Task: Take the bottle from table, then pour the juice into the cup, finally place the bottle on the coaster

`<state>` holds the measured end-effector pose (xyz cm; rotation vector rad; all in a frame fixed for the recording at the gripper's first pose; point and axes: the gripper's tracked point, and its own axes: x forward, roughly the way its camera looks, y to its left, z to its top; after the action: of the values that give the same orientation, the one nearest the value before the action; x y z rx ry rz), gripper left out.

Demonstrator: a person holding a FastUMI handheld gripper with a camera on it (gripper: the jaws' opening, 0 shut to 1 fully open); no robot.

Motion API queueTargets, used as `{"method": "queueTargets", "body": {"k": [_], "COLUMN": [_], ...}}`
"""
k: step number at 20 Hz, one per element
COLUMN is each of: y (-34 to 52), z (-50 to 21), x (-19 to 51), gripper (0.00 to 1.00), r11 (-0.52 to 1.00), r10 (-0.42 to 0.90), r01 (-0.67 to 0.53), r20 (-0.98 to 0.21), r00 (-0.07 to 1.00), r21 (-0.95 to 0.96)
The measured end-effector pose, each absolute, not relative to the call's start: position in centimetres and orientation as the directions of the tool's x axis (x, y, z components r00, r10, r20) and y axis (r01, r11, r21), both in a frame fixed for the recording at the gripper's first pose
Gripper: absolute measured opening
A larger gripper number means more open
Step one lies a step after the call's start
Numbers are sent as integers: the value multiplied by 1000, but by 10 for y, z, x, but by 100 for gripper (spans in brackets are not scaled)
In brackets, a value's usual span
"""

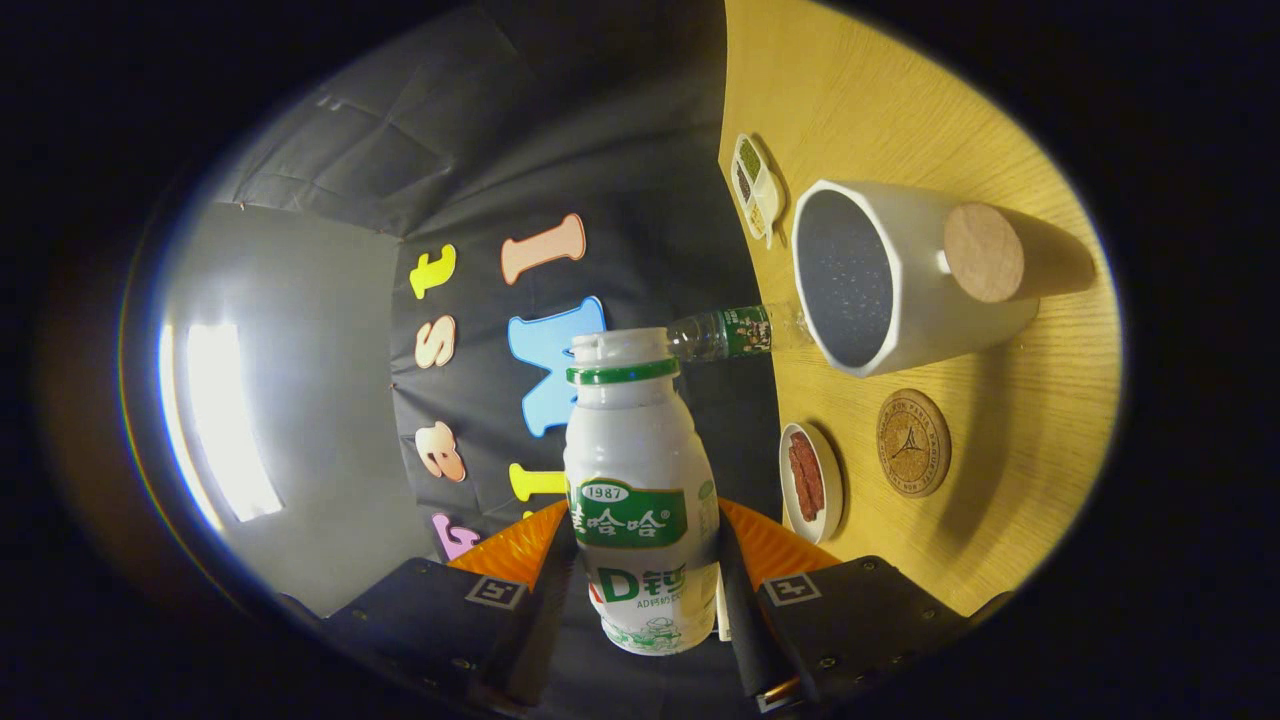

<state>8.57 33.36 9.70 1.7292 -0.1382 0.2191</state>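
My gripper (645, 575) is shut on a white juice bottle (640, 480) with a green label and a green neck ring; both fingers press its lower body. The view is rolled a quarter turn, so the bottle lies about level with the wooden table (1000, 520). Its mouth (620, 348) shows no cap and points forward. The white cup (900, 290), dark inside with a round wooden handle knob (983, 252), stands beyond the mouth and off to one side, its opening clear of the bottle. A round cork coaster (913, 443) lies on the table beside the cup, with nothing on it.
A small clear plastic bottle (735, 333) with a green label stands close by the cup's rim. A little white plate (810, 482) with red-brown strips lies near the coaster. A divided white dish (755, 187) sits past the cup. The booth's cloth wall rises behind the table.
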Motion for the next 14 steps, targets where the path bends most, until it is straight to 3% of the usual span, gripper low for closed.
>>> {"method": "queueTargets", "body": {"k": [14], "y": [336], "z": [106], "x": [86], "gripper": [71], "r11": [-220], "r10": [26], "r01": [-234], "r20": [245], "r00": [969], "r21": [947]}}
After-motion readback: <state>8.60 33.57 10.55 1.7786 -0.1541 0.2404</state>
